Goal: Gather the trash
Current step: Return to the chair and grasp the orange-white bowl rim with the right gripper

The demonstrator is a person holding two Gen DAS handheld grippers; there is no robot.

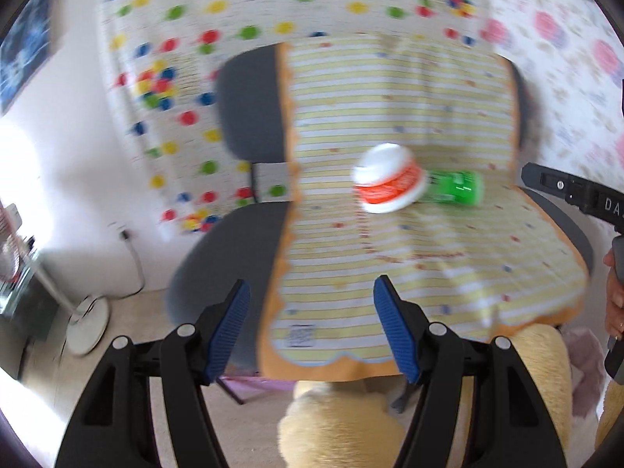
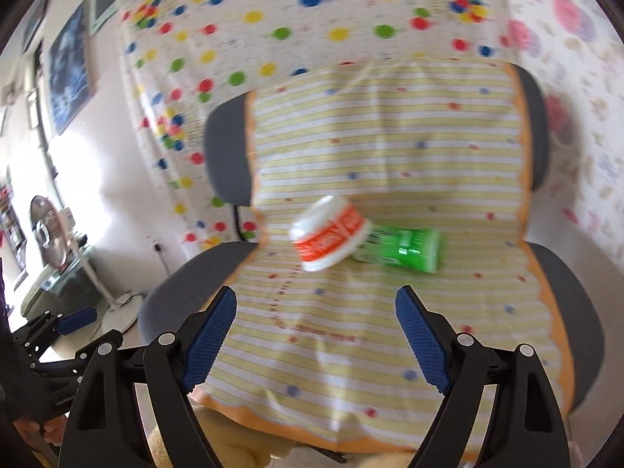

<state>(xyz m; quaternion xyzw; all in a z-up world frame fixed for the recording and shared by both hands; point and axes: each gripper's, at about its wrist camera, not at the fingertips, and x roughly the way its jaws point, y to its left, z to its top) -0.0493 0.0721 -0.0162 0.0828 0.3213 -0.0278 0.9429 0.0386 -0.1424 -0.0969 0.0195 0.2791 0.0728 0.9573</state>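
From the left wrist view, the left gripper (image 1: 310,327) points down at a slant toward a grey chair (image 1: 241,105), its blue-padded jaws spread apart with nothing between them. A yellow-striped cloth (image 1: 390,97) with an orange edge covers the chair's seat and back. On the seat lie a white cup with an orange band (image 1: 388,183) on its side and, touching it on the right, a green can (image 1: 454,187). At the right edge, the right gripper's black body reaches in.

From the right wrist view, the right gripper (image 2: 316,335) hangs above the seat's front, jaws wide and empty. Cup (image 2: 329,234) and can (image 2: 405,249) lie ahead, well clear of the pads. A dotted curtain (image 2: 312,11) hangs behind; a standing fan (image 2: 50,230) is at left.
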